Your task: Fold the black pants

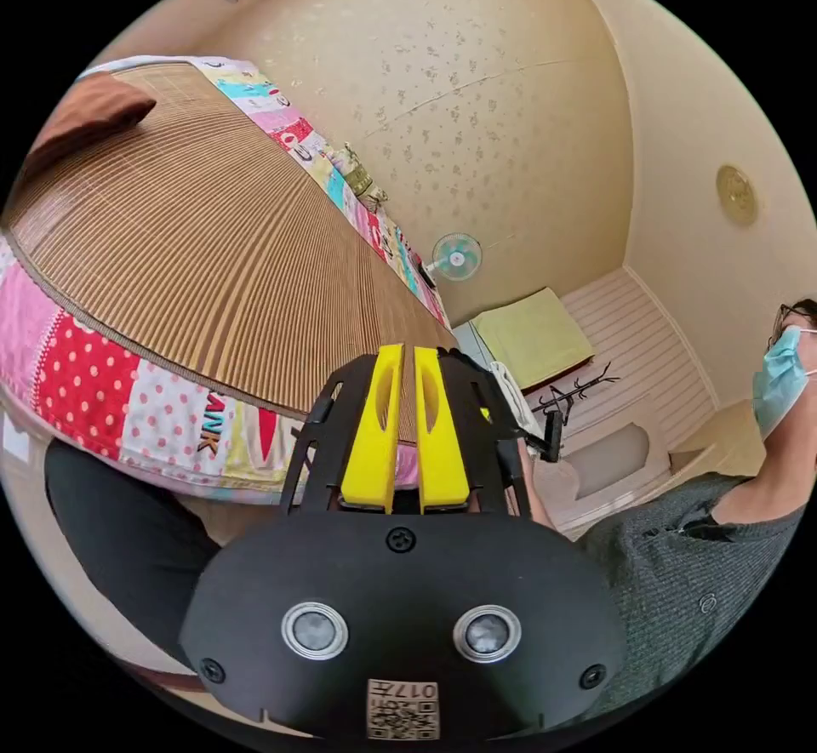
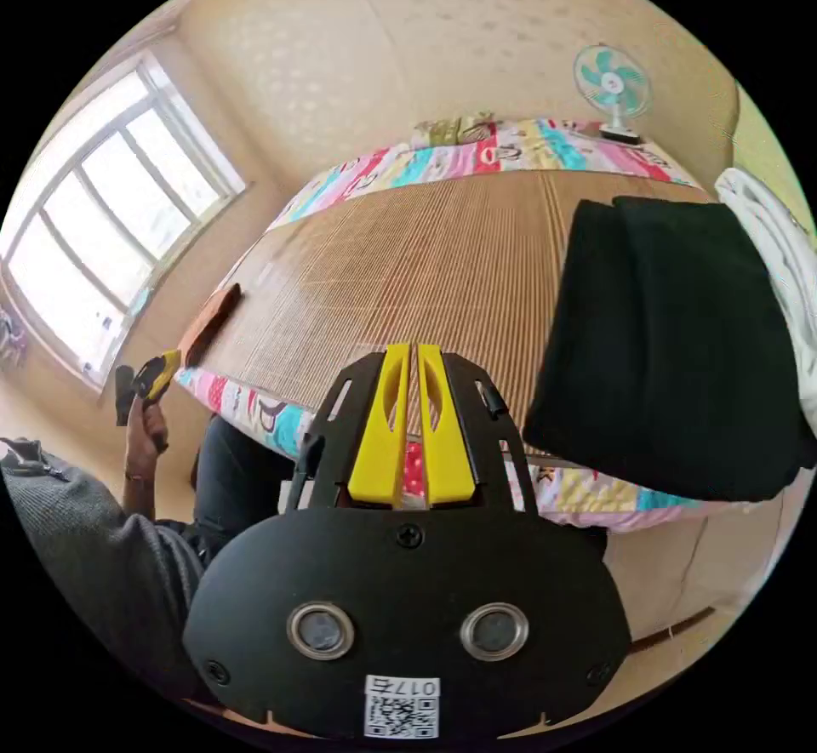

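A: What surface is shown?

B: In the right gripper view a bed is seen, covered by a ribbed bamboo mat (image 2: 408, 259) laid over a patchwork quilt (image 2: 528, 145) whose edge runs along the mat's far and near sides. The black pants (image 2: 672, 336) are found at the right of the frame, folded into a thick rectangle on the mat, their near edge overhanging the quilt border. A brown cushion (image 2: 208, 323) is set at the mat's left edge.

A: And the room?

B: A window (image 2: 111, 225) is placed at the left, a small fan (image 2: 613, 85) at the upper right. In the left gripper view the mat (image 1: 196, 251) is tilted across the upper left, and a coat rack (image 1: 574, 391) is seen right of centre.

A: The grippers?

B: The left gripper (image 1: 406, 362) is shown with its 2 yellow jaws nearly together, a thin slit between them and nothing held. The right gripper (image 2: 407, 360) is presented the same way, almost closed and empty. The left gripper (image 2: 157, 374) is also glimpsed at the left of the right gripper view, in a hand (image 2: 145, 425).

A: Anything hard to make out?

B: The white item (image 2: 779, 242) beyond the pants is cut off at the frame edge and cannot be identified.
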